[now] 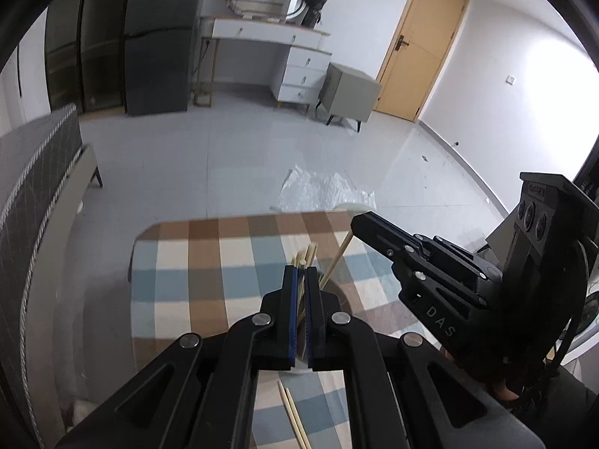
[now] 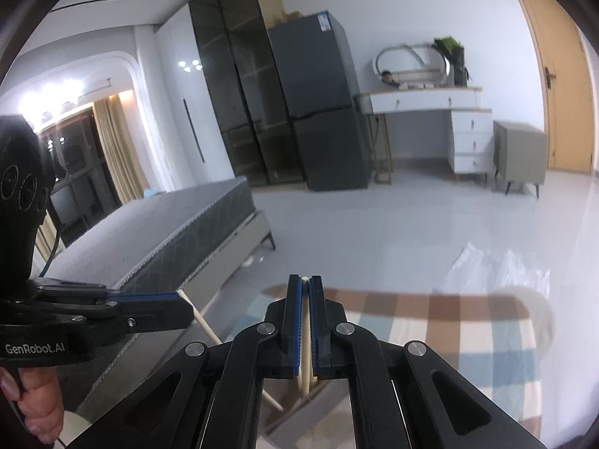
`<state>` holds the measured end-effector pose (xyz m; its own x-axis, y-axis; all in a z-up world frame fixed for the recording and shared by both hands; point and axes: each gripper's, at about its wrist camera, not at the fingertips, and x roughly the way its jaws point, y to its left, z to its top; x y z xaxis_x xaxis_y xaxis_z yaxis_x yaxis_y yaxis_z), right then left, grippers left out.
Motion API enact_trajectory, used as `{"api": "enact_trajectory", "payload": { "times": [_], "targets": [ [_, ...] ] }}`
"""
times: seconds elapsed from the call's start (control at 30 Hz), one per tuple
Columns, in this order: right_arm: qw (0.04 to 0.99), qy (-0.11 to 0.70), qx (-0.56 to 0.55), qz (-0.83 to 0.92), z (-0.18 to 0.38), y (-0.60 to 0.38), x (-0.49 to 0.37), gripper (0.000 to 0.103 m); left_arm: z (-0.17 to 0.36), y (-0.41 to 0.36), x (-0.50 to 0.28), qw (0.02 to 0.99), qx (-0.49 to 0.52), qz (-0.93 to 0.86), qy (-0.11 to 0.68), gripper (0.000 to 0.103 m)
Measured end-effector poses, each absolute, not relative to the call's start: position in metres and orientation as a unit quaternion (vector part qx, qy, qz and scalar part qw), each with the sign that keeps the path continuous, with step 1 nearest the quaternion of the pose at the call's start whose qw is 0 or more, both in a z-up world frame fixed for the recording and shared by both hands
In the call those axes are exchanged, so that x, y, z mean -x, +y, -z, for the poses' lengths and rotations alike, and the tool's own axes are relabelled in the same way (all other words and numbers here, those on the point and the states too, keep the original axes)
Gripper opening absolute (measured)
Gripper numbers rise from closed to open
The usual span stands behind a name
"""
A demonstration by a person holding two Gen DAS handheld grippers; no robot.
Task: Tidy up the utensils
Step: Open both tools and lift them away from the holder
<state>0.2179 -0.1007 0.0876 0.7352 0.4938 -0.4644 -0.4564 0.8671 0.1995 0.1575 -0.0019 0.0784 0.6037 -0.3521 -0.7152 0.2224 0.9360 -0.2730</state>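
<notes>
Pale tiled floor (image 2: 374,224), white walls — grey bed (image 2: 168,232), dark fridge (image 2: 322,112), yellow door (image 1: 419,45).

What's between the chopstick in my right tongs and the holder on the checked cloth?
The left tongs, shut on several chopsticks, sit right over the holder and hide most of it. The single chopstick in the right tongs slants down just right of them. Nothing else visible intervenes.

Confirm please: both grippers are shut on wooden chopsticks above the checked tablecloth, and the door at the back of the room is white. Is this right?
Not quite. The door is yellow-tan wood, not white, as the left wrist view shows. The rest holds: the left gripper and the right gripper are each shut on chopsticks above the checked tablecloth.
</notes>
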Motion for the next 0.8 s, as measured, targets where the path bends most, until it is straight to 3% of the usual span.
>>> {"api": "enact_trajectory", "payload": {
  "times": [0.17, 0.23, 0.27, 0.33, 0.4, 0.8],
  "targets": [
    [0.921, 0.281, -0.057, -0.264, -0.074, -0.112, -0.222, 0.013, -0.066, 0.004, -0.165, 0.871, 0.110, 0.168, 0.449, 0.001],
    [0.921, 0.283, -0.061, -0.261, -0.072, -0.116, -0.221, 0.036, -0.065, 0.005, -0.166, 0.867, 0.120, 0.163, 0.455, 0.014],
    [0.921, 0.283, -0.065, -0.259, -0.072, -0.120, -0.220, 0.039, -0.068, 0.005, -0.163, 0.872, 0.121, 0.161, 0.446, 0.018],
    [0.924, 0.283, -0.069, -0.249, -0.071, -0.127, -0.215, 0.041, -0.075, 0.007, -0.155, 0.883, 0.123, 0.153, 0.426, 0.045],
    [0.925, 0.285, -0.079, -0.241, -0.071, -0.135, -0.210, 0.045, -0.082, 0.010, -0.147, 0.895, 0.127, 0.136, 0.405, 0.055],
    [0.937, 0.258, -0.092, -0.217, -0.093, -0.156, -0.153, 0.067, -0.105, 0.016, -0.106, 0.924, 0.119, 0.084, 0.354, 0.075]
  ]
}}
